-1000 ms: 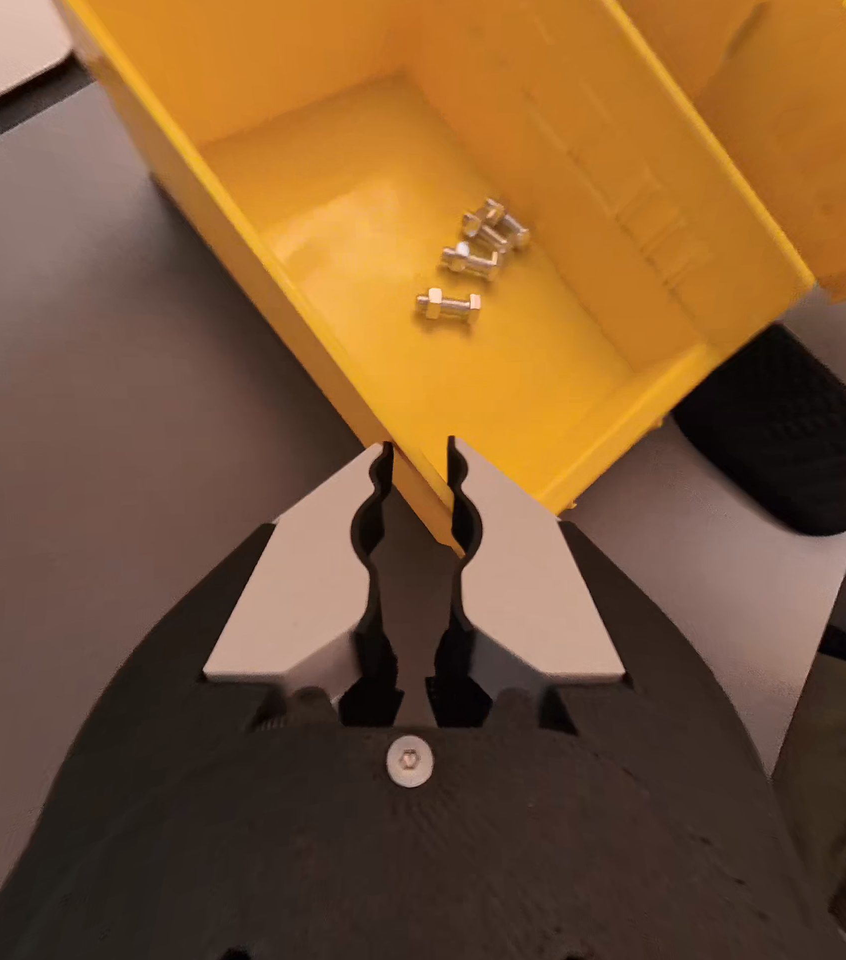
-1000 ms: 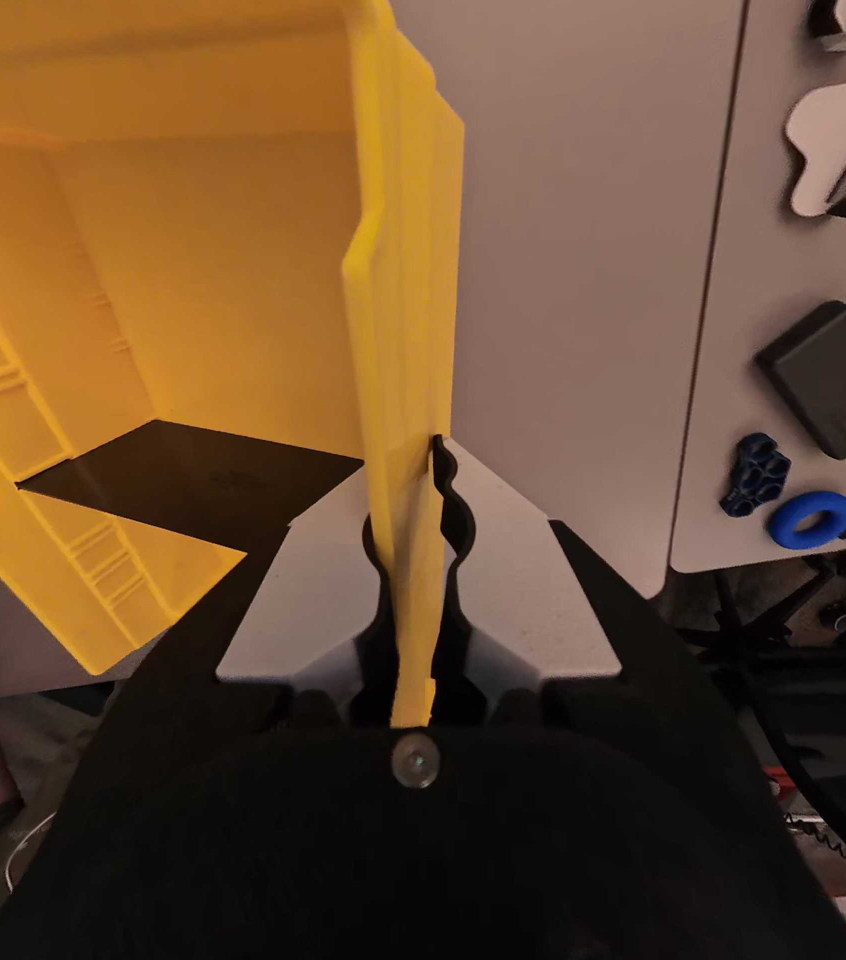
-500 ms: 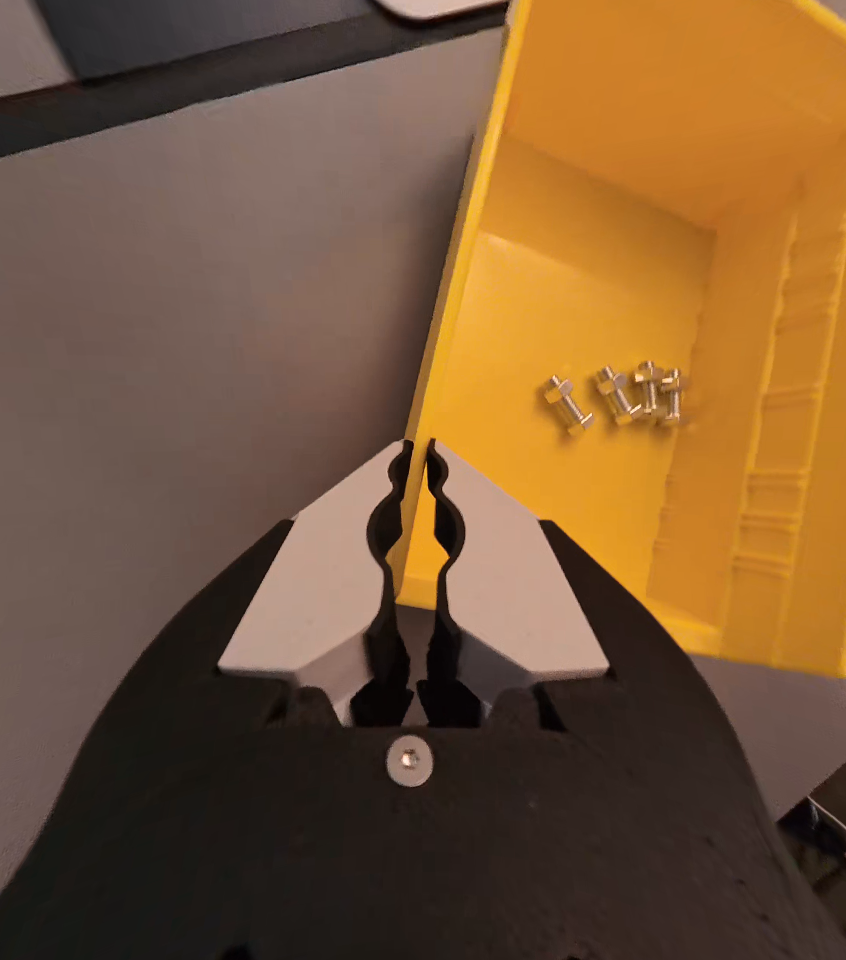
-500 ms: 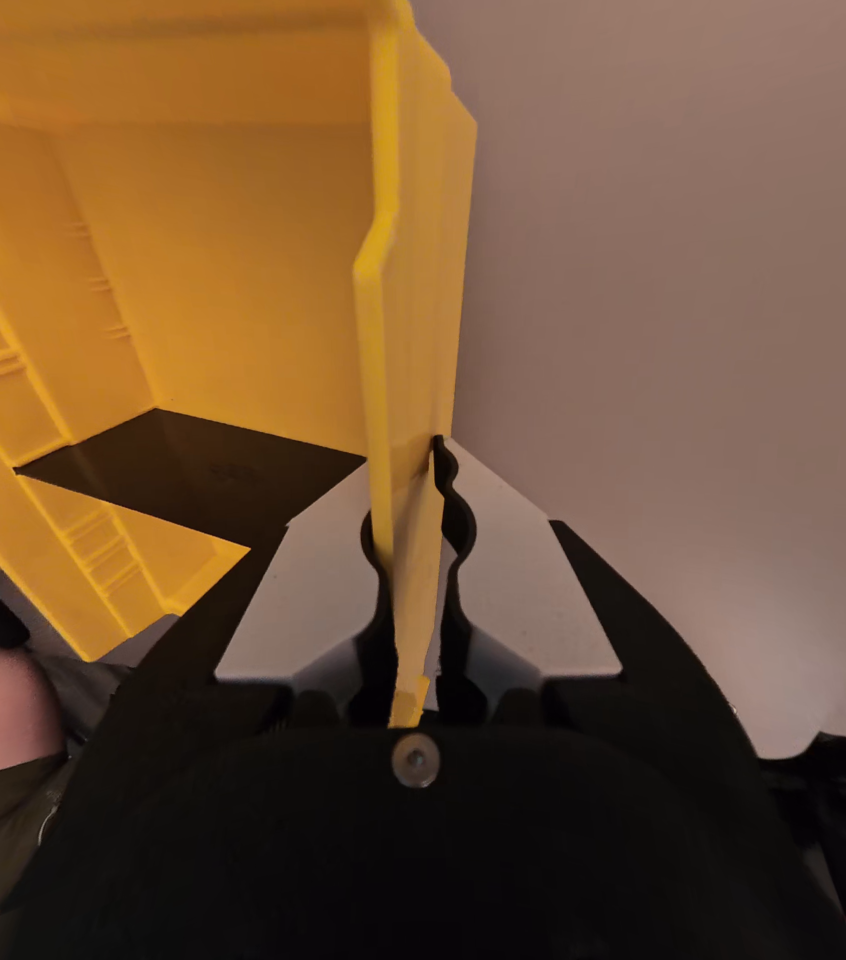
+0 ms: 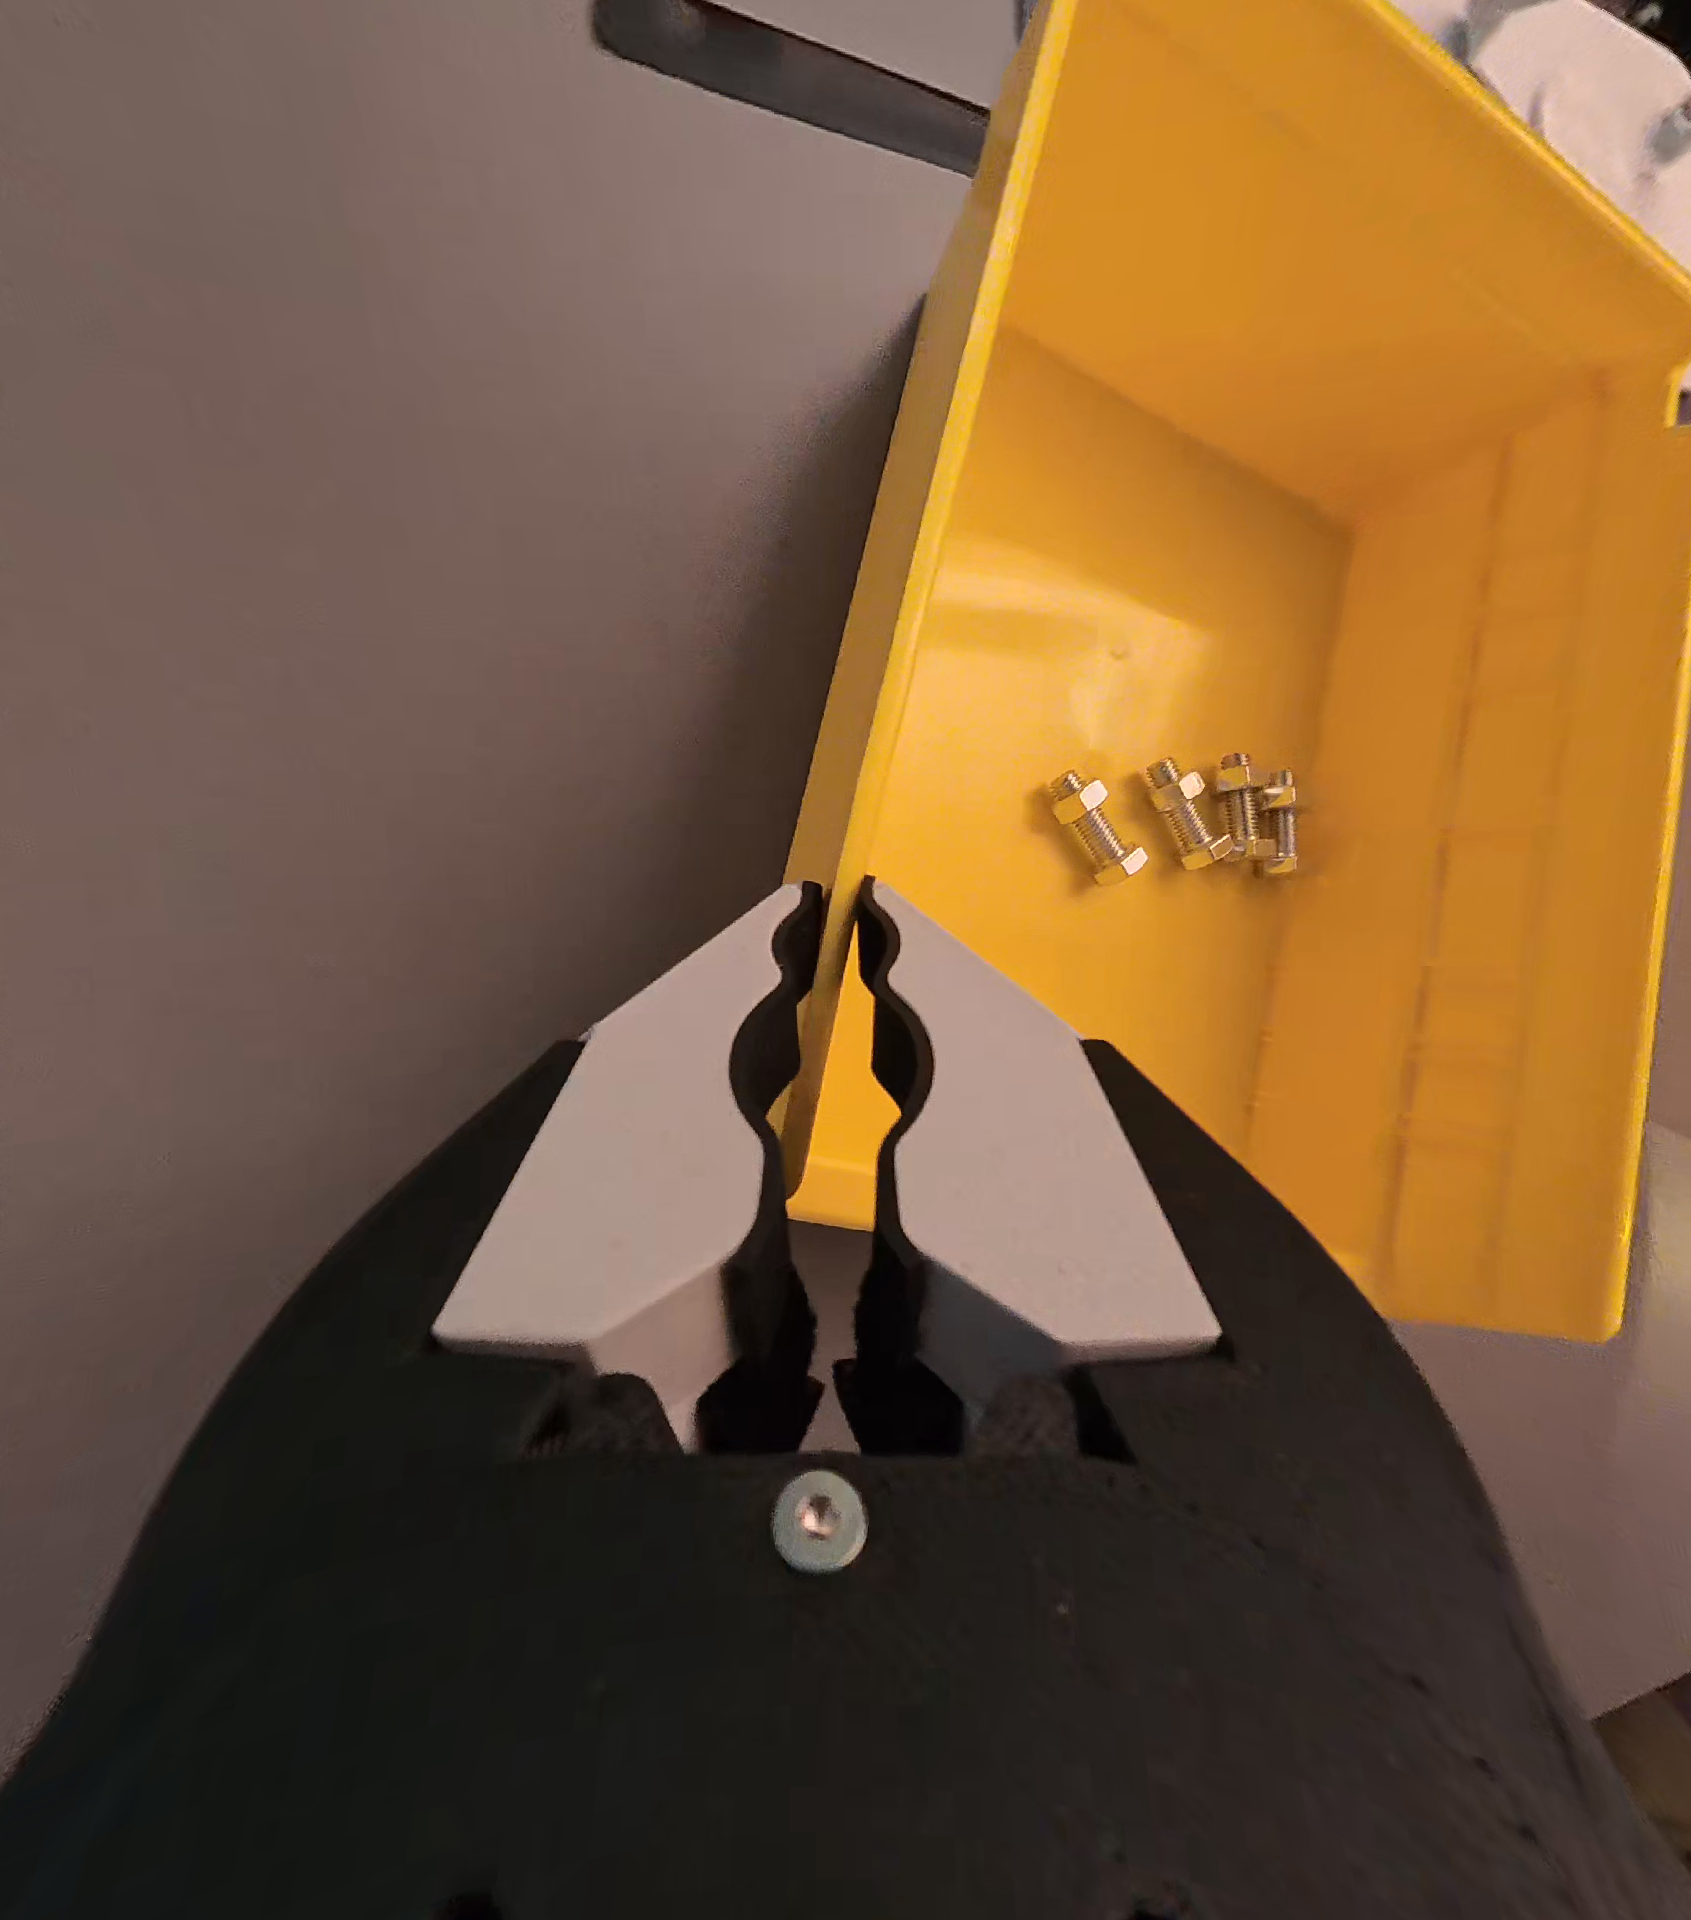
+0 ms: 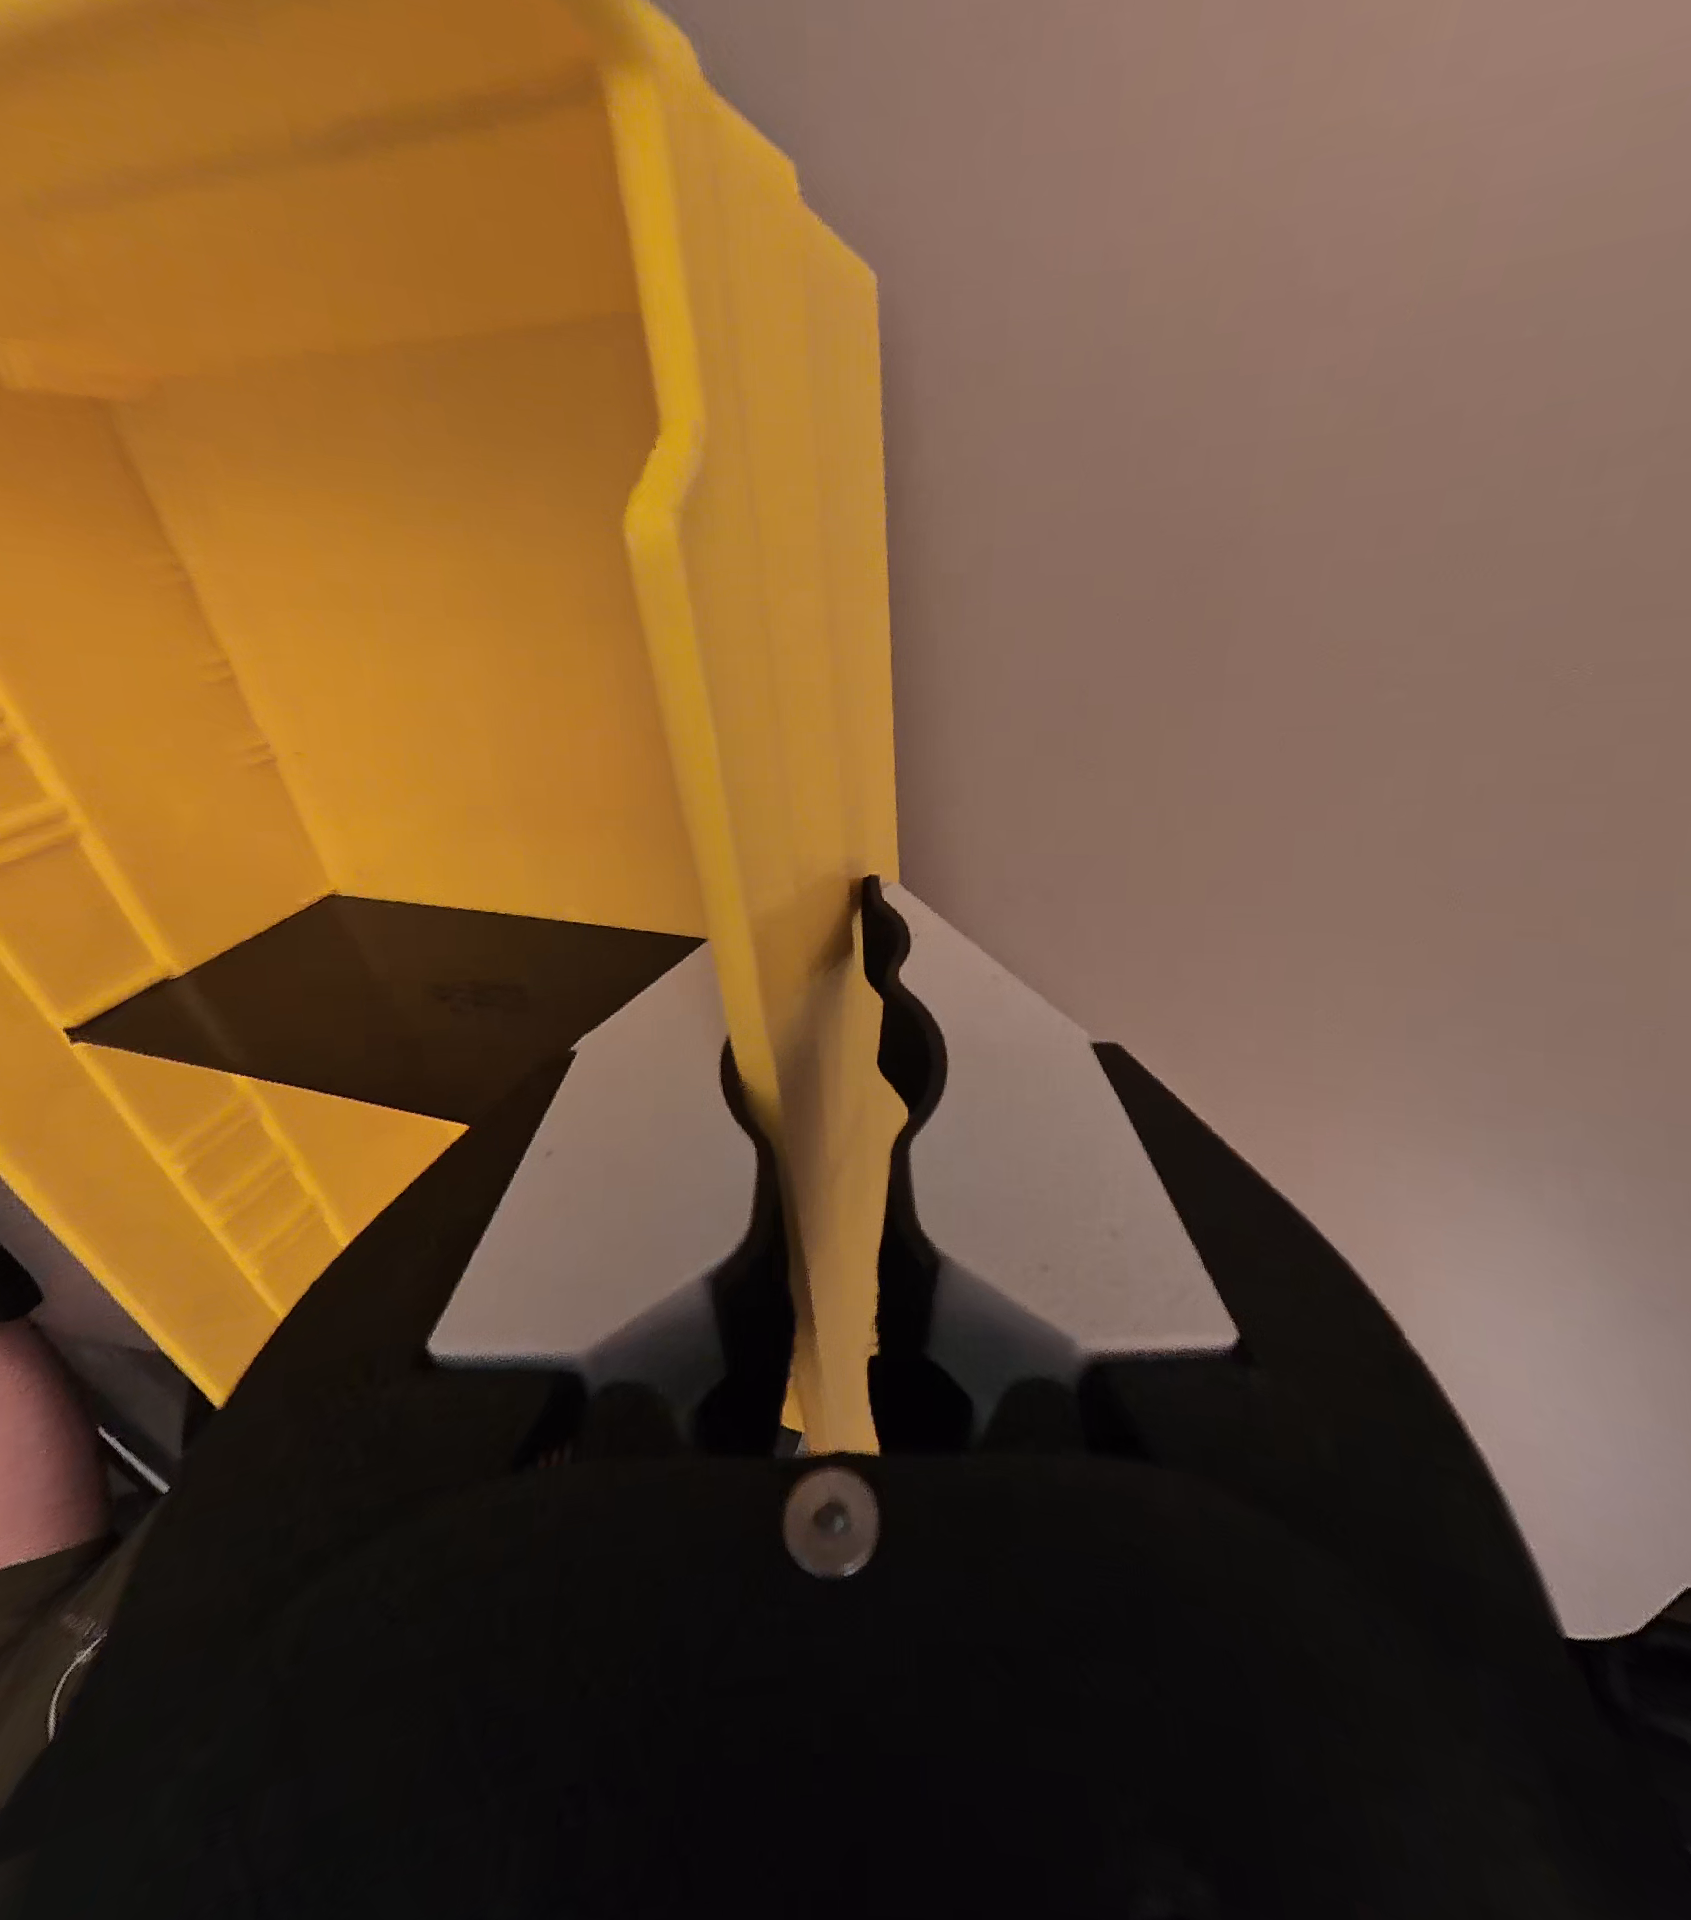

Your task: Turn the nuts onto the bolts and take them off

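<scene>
Inside yellow bin [image 5: 1506, 935] – bolts [image 5: 1173, 821] | left tongs [image 5: 839, 894], right tongs [image 6: 810, 904] – clamping bin walls

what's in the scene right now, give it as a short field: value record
left gripper: shut on the wall of a yellow bin
right gripper: shut on the wall of a second yellow bin
bolts: four, nuts on them, lying on the first bin's floor, three bunched, one slightly apart
second bin contents: nothing visible in the part shown
surface: grey table under both bins
bin contact with table: cannot tell
</scene>
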